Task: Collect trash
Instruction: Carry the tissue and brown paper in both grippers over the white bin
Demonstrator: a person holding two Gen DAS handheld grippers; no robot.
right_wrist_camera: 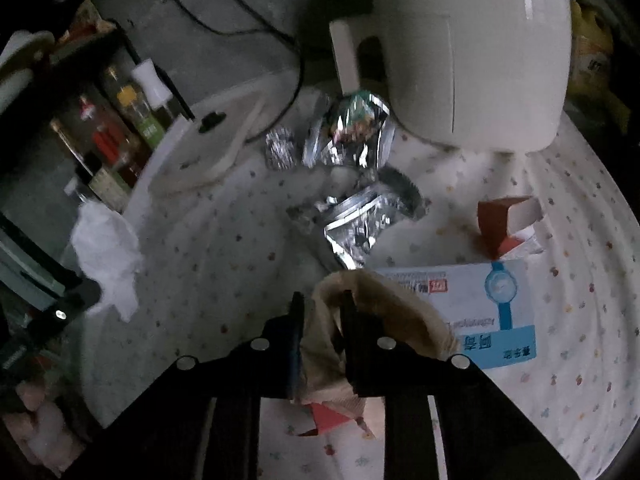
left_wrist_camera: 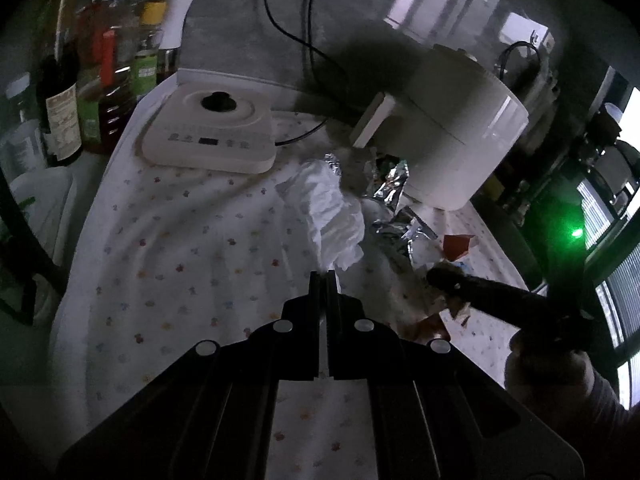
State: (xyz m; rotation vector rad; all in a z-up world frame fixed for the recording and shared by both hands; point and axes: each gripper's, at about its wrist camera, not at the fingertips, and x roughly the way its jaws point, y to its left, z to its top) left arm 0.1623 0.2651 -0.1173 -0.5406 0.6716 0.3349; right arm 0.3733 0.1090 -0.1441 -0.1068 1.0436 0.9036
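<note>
My left gripper (left_wrist_camera: 325,276) is shut on a crumpled white tissue (left_wrist_camera: 332,212) and holds it above the dotted tablecloth (left_wrist_camera: 180,248); the tissue also shows in the right wrist view (right_wrist_camera: 108,248). My right gripper (right_wrist_camera: 322,300) is shut on a beige paper bag (right_wrist_camera: 380,312), low over the cloth. Crumpled foil wrappers (right_wrist_camera: 352,216) and a foil ball (right_wrist_camera: 280,148) lie in the middle. A red and white carton (right_wrist_camera: 508,220) and a blue and white box (right_wrist_camera: 488,312) lie to the right.
A white air fryer (left_wrist_camera: 448,132) stands at the back right. A white cooker base (left_wrist_camera: 212,136) with a black cable sits at the back left. Several bottles (left_wrist_camera: 96,80) stand beyond the cloth's left edge.
</note>
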